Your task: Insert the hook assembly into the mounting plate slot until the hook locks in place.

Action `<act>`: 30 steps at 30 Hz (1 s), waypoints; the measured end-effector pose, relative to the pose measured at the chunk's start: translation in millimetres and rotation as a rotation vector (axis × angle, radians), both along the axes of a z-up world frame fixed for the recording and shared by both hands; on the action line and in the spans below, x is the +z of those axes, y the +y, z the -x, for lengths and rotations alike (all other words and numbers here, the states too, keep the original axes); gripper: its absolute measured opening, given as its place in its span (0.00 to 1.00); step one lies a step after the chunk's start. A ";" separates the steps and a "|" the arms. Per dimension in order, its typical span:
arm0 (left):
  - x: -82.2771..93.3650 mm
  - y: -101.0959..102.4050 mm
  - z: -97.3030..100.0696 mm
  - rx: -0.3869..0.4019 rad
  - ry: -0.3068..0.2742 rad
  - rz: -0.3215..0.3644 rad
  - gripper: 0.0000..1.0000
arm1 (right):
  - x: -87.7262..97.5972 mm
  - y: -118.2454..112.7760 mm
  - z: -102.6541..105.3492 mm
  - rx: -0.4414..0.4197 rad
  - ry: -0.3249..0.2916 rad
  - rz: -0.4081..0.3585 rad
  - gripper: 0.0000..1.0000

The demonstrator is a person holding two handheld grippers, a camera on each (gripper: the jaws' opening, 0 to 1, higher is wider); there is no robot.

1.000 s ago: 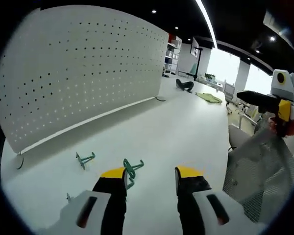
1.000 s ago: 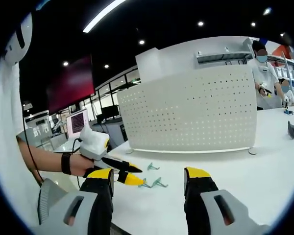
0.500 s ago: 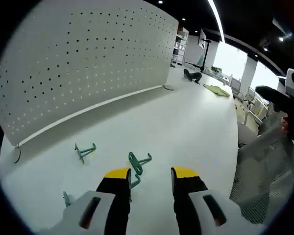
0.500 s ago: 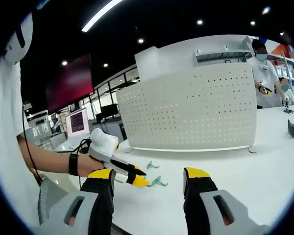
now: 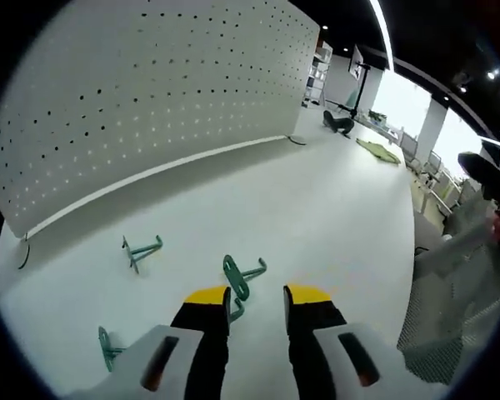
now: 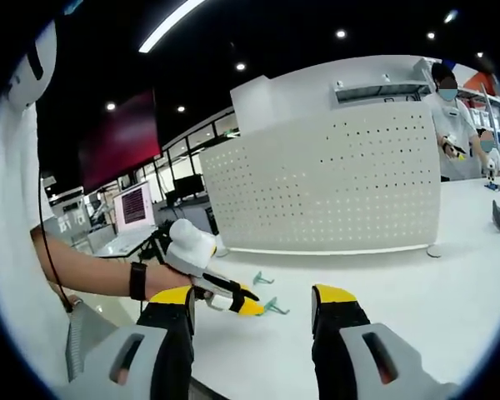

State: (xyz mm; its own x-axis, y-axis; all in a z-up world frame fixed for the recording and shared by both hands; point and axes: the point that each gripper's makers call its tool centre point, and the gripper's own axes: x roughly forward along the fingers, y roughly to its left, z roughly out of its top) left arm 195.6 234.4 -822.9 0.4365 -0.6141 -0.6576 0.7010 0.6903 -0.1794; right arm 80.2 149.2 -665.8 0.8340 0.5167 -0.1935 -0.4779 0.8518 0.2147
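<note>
Wide bare stretch of the white tabletop (image 5: pixel 317 208) ahead and to the right of the left gripper's camera, running to the table's right edge, where a grey mesh chair back (image 5: pixel 454 308) stands just beside it. Along the left, bounded by the tall white perforated metal mounting plate (image 5: pixel 150 100), standing upright on the table with a thin gap under its lower edge. More open tabletop in the right gripper view, between the plate (image 6: pixel 333 187) and the near edge.

Left gripper (image 5: pixel 254 293), black jaws with yellow tips, seen from its own camera: narrowly parted, lowered onto the table around the near end of a green wire hook assembly with a flat oval base (image 5: pixel 240 279); contact with either jaw cannot be told. Same gripper (image 6: pixel 254 306) seen from the right gripper's camera, held in a hand wearing a black wrist strap (image 6: pixel 138 281), tips meeting at that hook (image 6: pixel 274 308).

Two more green wire hooks lying loose on the table: one (image 5: pixel 138 248) nearer the plate, another (image 5: pixel 107 346) at the near left edge. All three well apart from the plate.

Right gripper (image 6: pixel 254 297), yellow-tipped, jaws wide apart, gripping nothing, raised above the table.

A person in a white top (image 6: pixel 454 125) standing behind the plate's far end.
</note>
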 end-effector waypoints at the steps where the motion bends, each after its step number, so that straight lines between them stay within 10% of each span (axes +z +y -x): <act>1: -1.0 -0.4 0.0 0.000 0.003 -0.005 0.26 | 0.0 -0.1 -0.6 0.000 0.001 -0.002 0.57; 30: -28.8 -4.9 -18.4 0.083 0.055 -0.056 0.15 | -3.0 -3.9 -4.3 -0.010 0.009 -0.008 0.56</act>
